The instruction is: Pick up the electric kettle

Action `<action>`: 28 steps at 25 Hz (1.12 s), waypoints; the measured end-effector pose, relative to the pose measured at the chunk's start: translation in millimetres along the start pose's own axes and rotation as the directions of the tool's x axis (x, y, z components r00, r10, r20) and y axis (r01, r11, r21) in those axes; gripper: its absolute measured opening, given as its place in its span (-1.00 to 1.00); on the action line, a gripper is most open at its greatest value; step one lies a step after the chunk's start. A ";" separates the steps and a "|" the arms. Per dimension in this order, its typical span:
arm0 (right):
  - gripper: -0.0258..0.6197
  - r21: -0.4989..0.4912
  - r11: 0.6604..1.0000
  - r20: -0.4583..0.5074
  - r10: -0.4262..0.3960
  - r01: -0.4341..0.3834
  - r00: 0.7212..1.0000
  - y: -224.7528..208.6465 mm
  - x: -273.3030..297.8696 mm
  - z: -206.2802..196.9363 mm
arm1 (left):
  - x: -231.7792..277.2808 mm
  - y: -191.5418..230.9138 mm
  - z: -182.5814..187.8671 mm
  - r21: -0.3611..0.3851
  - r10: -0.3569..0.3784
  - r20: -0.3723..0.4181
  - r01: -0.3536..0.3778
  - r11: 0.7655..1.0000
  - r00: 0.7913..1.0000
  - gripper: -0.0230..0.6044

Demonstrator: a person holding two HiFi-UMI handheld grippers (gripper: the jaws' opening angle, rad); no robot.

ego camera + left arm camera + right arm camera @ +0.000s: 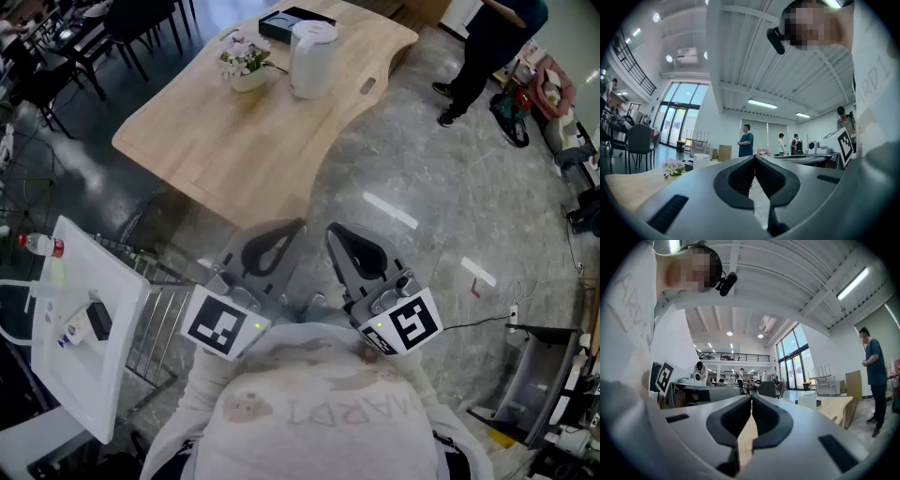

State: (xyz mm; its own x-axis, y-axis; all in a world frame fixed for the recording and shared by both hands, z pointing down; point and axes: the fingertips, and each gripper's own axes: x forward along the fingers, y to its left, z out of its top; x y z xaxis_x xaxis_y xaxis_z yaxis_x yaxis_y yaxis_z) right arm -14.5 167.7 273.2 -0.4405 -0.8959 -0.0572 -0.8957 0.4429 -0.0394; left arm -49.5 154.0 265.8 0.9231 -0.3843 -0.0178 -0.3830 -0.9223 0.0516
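The white electric kettle stands upright on the far part of a light wooden table, next to a small pot of flowers and a black flat box. Both grippers are held close to my chest, well short of the table, and point level toward it. The left gripper is shut with nothing in it, and so is the right gripper. The left gripper view shows the kettle small and far, left of the closed tips. In the right gripper view the kettle sits right of the closed tips.
A white cart with small items and a bottle stands at my left over a wire rack. A person stands beyond the table at the upper right. Dark chairs line the table's far left side. Grey floor lies between me and the table.
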 end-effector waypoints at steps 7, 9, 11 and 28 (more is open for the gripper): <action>-0.85 0.000 1.000 0.002 0.001 -0.001 1.000 0.3 3.3 1.0 | -1.4 3.2 1.6 0.004 0.000 0.003 0.000 1.000 1.000 -0.89; -0.85 -0.001 1.000 0.004 0.002 -0.002 1.000 0.8 4.8 1.0 | -1.8 4.2 1.5 0.009 -0.001 0.002 0.001 1.000 1.000 -0.89; -0.85 -0.002 1.000 0.006 0.000 0.000 1.000 1.4 6.4 1.1 | -3.0 5.6 2.1 0.013 -0.002 0.004 0.002 1.000 1.000 -0.89; -0.85 0.023 0.999 -0.008 -0.028 0.028 1.000 -4.3 36.0 -18.1 | -10.1 35.5 -12.0 -0.028 -0.014 0.018 0.014 0.999 1.000 -0.89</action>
State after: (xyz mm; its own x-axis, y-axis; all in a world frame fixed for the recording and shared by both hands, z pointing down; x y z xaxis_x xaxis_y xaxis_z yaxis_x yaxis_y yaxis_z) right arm -27.7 132.9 289.3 -0.4154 -0.9083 -0.0485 -0.9062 0.4179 -0.0641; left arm -72.1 125.6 279.8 0.9274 -0.3723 -0.0361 -0.3687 -0.9261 0.0797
